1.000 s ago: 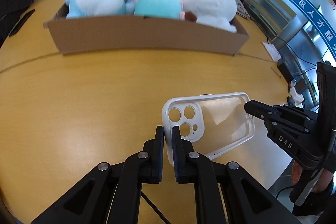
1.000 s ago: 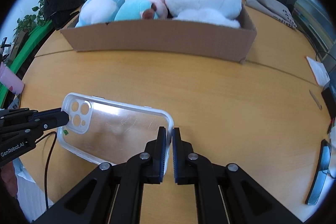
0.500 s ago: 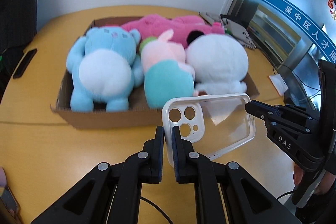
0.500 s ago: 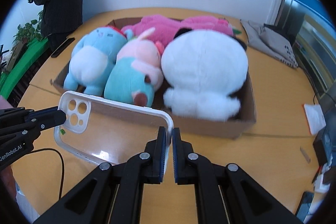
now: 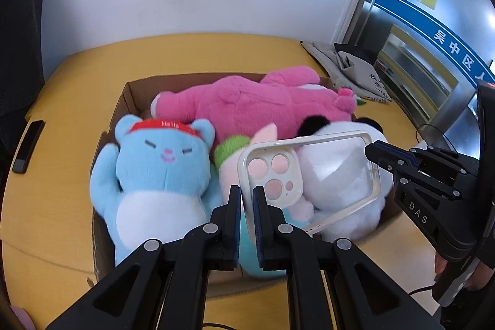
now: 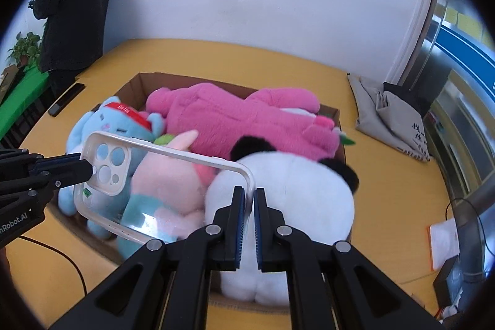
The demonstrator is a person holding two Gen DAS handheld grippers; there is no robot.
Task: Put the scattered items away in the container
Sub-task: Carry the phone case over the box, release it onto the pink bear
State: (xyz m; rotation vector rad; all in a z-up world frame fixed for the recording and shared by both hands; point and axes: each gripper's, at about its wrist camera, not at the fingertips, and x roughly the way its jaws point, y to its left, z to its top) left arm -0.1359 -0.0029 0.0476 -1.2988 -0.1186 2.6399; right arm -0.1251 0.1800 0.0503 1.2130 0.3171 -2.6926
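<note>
- your left gripper (image 5: pixel 246 200) has its fingers pressed shut on the rim of the clear phone case (image 5: pixel 321 172) at the camera-cutout end.
- your right gripper (image 6: pixel 249 203) pinches the opposite short end of the same case, jaws nearly together on the thin rim.
- the case hangs in the air between the two grippers, above the cardboard box (image 5: pixel 130 95), over the pink-and-teal plush (image 6: pixel 167 175) and the white panda plush (image 6: pixel 287 194).
- expect it to be very light, thin and springy; the back panel will likely flex or twist if your hands drift apart or roll unevenly.
- the glossy plastic looks slippery, so the raised rim is the sensible place to hold, not the flat back.
- the box is packed with the blue bear plush (image 5: pixel 157 175) and the pink plush (image 5: pixel 247 104) too, so the case will probably just rest on soft fur; a gentle release should be enough.
</note>
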